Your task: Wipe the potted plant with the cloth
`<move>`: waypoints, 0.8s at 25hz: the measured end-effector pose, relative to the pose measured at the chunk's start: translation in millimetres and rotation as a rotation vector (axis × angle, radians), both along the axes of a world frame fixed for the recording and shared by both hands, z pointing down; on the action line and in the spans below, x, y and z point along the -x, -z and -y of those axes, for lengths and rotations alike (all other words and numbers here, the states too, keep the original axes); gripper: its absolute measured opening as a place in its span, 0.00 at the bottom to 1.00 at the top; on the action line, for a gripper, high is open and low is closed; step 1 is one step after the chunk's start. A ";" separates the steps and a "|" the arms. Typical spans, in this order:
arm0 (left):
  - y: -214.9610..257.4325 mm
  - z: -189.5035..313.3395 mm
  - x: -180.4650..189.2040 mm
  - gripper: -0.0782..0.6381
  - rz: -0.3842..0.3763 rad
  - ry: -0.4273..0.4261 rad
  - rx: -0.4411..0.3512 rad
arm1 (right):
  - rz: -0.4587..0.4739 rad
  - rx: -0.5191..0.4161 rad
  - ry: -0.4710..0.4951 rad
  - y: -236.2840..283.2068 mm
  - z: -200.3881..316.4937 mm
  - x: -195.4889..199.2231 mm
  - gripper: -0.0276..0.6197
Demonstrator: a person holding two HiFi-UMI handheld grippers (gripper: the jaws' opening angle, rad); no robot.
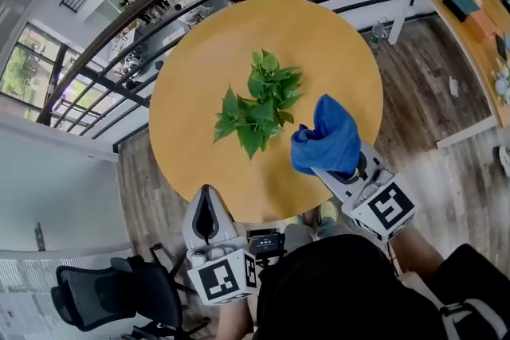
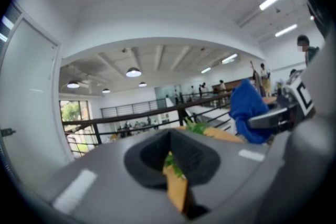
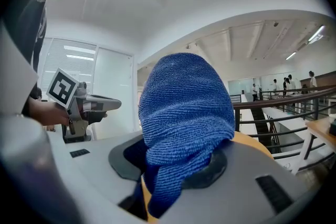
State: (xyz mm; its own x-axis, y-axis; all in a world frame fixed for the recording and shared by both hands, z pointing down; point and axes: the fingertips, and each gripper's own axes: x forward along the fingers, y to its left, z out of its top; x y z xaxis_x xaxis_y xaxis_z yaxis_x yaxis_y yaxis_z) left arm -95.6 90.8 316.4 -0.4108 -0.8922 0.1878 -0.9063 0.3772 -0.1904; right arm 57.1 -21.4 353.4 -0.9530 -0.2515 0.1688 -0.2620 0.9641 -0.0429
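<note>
Now clamping a bunched blue microfibre cloth (image 1: 325, 138) in the right gripper (image 1: 341, 169), jaws closing on its lower folds, and holding it raised just to the right of the leafy green potted plant (image 1: 259, 109), beside the outer leaves, with contact not clear. Holding the left gripper (image 1: 206, 201) squeezed fully together on nothing, on the near left side of the plant and apart from its leaves. Finding the plant sitting around the middle of the round wooden surface (image 1: 319, 44).
</note>
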 end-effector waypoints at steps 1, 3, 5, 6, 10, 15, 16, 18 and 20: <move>0.5 1.5 2.2 0.10 0.000 0.001 -0.003 | 0.002 -0.001 -0.001 1.3 1.7 1.2 0.27; 0.8 4.4 7.3 0.10 0.000 -0.001 -0.007 | 0.005 -0.003 -0.005 2.5 4.1 4.9 0.27; 1.2 7.4 14.2 0.10 0.001 -0.009 -0.013 | -0.006 -0.005 -0.012 1.9 5.6 11.1 0.27; 1.3 9.5 18.5 0.10 0.002 -0.015 -0.015 | -0.012 -0.005 -0.017 1.8 6.3 14.8 0.27; -2.3 20.4 39.9 0.10 -0.012 -0.048 -0.019 | -0.042 -0.012 -0.040 1.8 9.3 31.6 0.27; -9.9 38.1 71.5 0.11 -0.022 -0.105 -0.021 | -0.088 -0.035 -0.083 -0.4 12.6 52.6 0.27; -13.0 42.1 77.4 0.11 -0.024 -0.119 -0.017 | -0.097 -0.041 -0.092 -1.6 13.1 55.8 0.27; -23.0 50.7 88.0 0.17 -0.029 -0.155 0.002 | -0.117 -0.048 -0.110 -4.8 13.7 61.6 0.27; -37.1 59.9 97.4 0.22 -0.033 -0.197 0.035 | -0.138 -0.047 -0.125 -9.5 12.7 67.4 0.27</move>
